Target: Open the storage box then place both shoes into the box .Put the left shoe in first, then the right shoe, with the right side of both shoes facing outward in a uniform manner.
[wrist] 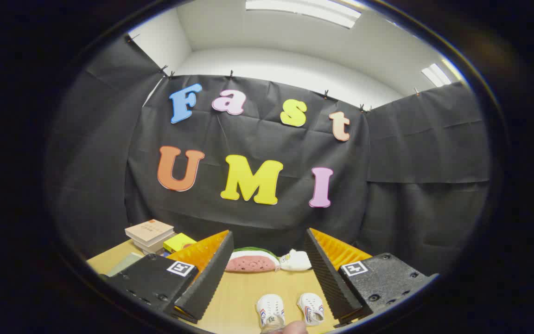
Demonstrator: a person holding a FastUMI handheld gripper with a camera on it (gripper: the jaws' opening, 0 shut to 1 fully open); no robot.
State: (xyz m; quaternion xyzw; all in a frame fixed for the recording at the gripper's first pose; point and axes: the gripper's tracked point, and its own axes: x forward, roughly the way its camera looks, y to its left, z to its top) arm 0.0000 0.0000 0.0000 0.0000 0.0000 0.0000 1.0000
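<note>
The gripper (267, 260) hangs above a light wooden table (244, 292) with its two fingers spread wide apart and nothing held between them. Each finger has a ridged inner face, and each carries a small square marker on its upper block.

Low in the gap between the fingers, close to the gripper, sits a pair of small white shoes with red and blue stripes on their sides. The left-hand shoe (270, 310) and the right-hand shoe (311, 308) lie side by side on the table, just apart from each other, toes pointing away from the gripper. The right-hand one lies just beside the inner edge of the right finger. Which of the pair is the left shoe and which the right I cannot tell from here. At the heel of the left-hand shoe a fingertip (290, 327) of a person reaches in, touching or nearly touching it.

Beyond the fingers, at the far side of the table against the black cloth wall, lies a watermelon-slice plush (252, 260), pink with a green rind, and right beside it a small white soft toy (296, 260).

Behind the left finger stands a stack of books (149, 233), and next to it a yellow box (179, 241). A flat greyish item (124, 263) lies on the table in front of the books.
</note>
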